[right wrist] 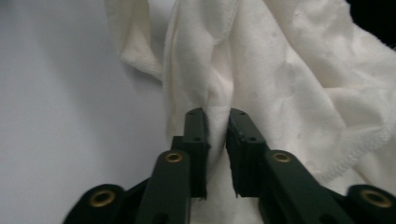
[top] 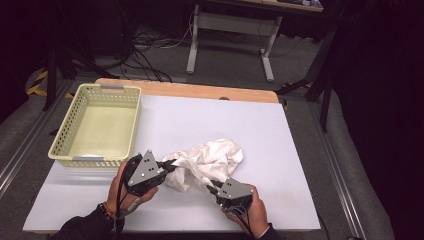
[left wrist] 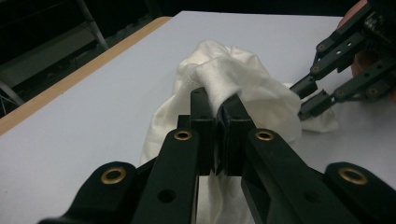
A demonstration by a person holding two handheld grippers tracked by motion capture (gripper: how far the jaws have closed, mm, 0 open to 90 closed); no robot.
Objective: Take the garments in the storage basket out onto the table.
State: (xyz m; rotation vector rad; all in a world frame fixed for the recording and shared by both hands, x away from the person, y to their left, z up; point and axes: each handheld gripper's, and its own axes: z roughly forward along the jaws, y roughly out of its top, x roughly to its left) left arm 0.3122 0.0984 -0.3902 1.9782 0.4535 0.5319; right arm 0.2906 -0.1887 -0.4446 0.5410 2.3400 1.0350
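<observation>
White cloth (top: 210, 157) pinched by left tool (top: 169, 166) and right tool (top: 214, 188).

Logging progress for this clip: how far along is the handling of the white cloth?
Early stage. Done: both grippers have hold of the white cloth; the left gripper pinches a fold, and the right gripper is closed on another fold. In hand: the cloth lies crumpled on the table between them. Left: it is neither spread nor folded, and the yellow basket holds nothing.

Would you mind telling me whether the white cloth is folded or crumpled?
Crumpled: the white cloth lies bunched in loose, uneven wrinkles on the table, with no flat layers or straight edges.
</observation>
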